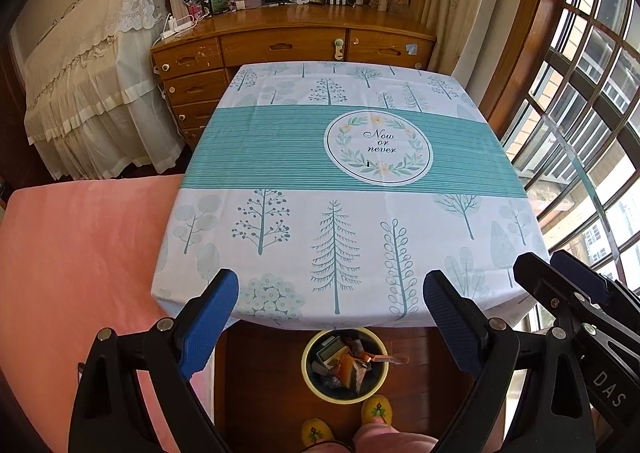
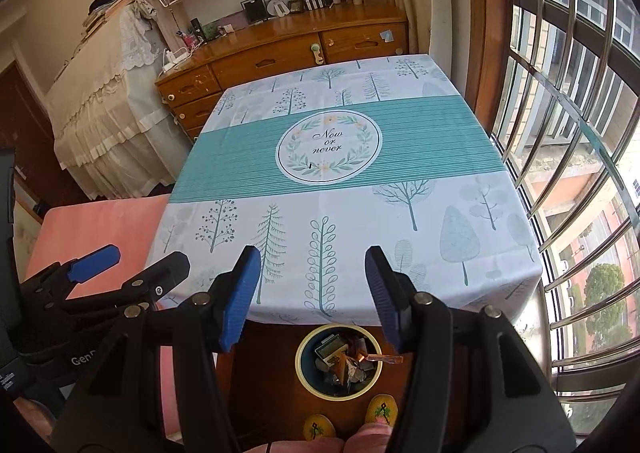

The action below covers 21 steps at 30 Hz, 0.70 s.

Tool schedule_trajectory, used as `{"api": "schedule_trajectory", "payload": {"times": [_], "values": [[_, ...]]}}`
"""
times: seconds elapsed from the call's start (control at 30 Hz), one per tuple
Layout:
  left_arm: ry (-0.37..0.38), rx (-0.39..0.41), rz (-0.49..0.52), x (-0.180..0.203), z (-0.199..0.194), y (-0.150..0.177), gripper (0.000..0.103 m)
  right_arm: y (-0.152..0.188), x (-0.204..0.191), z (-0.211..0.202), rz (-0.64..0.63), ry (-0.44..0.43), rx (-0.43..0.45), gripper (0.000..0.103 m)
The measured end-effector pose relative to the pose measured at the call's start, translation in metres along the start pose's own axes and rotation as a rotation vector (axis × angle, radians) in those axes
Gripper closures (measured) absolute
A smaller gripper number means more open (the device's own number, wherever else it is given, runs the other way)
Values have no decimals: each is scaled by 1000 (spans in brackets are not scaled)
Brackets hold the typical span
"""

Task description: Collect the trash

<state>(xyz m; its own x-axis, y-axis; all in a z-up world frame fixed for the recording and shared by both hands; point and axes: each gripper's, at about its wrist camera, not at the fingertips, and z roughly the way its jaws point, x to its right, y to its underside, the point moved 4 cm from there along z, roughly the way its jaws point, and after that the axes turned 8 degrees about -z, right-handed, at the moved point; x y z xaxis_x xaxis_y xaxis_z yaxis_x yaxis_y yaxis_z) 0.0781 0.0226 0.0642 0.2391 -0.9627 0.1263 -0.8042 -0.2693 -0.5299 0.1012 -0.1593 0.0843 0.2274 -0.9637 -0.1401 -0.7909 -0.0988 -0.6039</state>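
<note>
While both grippers hang above the near edge of the tabletop (image 1: 360,213), neither carries anything: the left gripper (image 1: 330,317) has its jaws spread wide with nothing between them, and the right gripper (image 2: 312,293) likewise stands with jaws apart and empty. Nearest, at the bottom of both views, two yellow slippers (image 1: 376,411) show on the wooden floor, one on each foot of the person. Just beyond them sits one round bin (image 1: 345,365) with a pale yellow rim, partly under the tabletop's edge, and the trash (image 1: 344,363) lies piled inside it: wrappers, a small box and scraps, too jumbled to count. Farther on, the tree-printed tablecloth with its one round emblem shows no litter that I can make out. By my judgement the collecting step is finished or nearly so, with the grippers idling after a drop. A next move would call for scanning the tabletop for any leftover piece. Beyond stands one wooden desk (image 1: 288,41).
</note>
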Motion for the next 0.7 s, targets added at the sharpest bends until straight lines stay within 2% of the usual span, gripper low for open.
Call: {"api": "schedule_trajectory", "payload": {"times": [0.7], "values": [[-12,11,4,0,-9,2,8,-4,7,-12,-12,-6,10,52]]}}
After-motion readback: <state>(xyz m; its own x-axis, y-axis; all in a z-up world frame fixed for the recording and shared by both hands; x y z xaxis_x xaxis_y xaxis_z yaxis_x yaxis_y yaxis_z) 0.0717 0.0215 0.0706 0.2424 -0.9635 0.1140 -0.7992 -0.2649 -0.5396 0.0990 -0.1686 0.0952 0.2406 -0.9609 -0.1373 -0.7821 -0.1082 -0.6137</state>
